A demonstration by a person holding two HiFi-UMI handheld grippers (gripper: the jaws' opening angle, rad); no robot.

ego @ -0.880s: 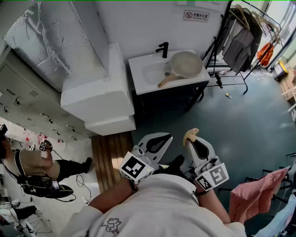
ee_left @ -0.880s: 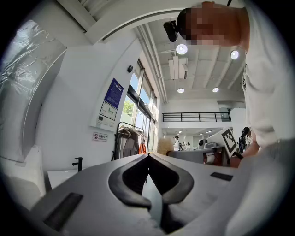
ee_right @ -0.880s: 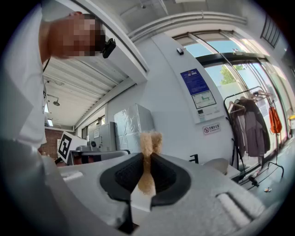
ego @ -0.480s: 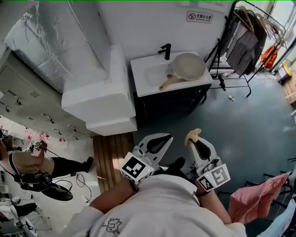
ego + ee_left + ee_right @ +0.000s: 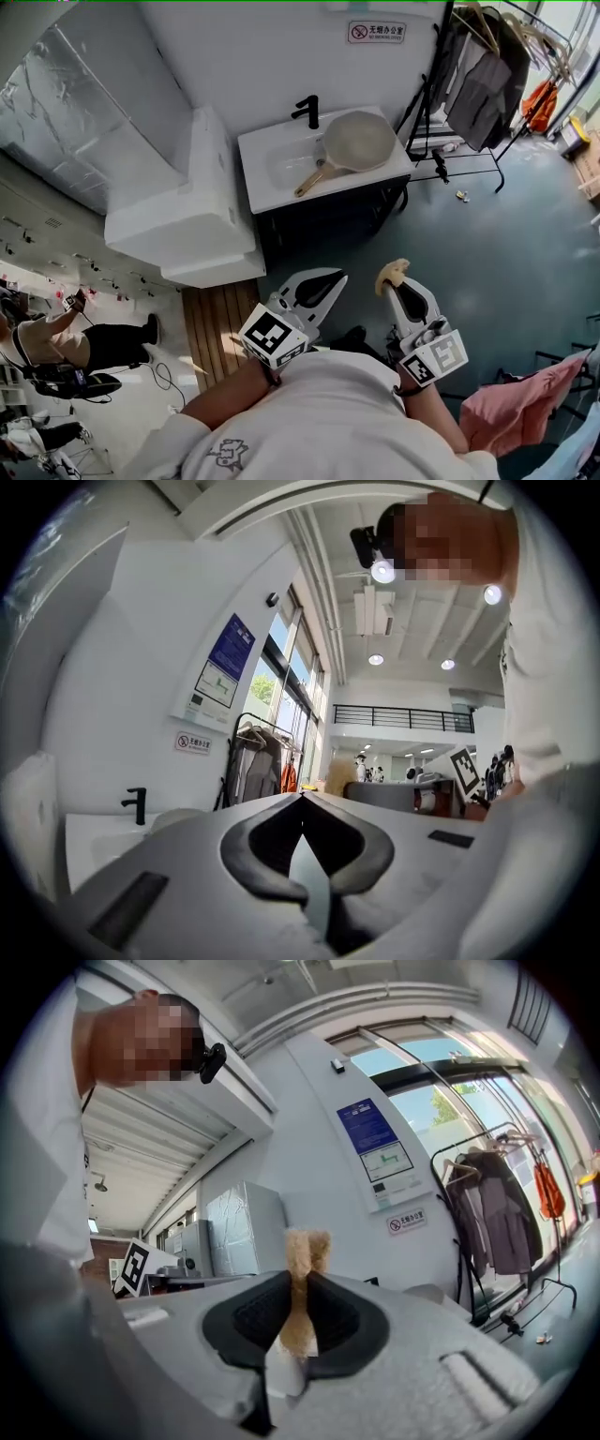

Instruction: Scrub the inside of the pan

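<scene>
While right gripper (image 5: pixel 300 1283) pinches fuzzy tan sponge (image 5: pixel 306 1249), round beige pan (image 5: pixel 357 141)

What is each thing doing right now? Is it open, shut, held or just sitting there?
Left gripper: shut, empty.
Right gripper: shut on the sponge.
Sponge: pinched between the right jaws, sticking out past them.
Pan: open side up on the sink top, well apart from both grippers.
Clothes: hanging up.
</scene>
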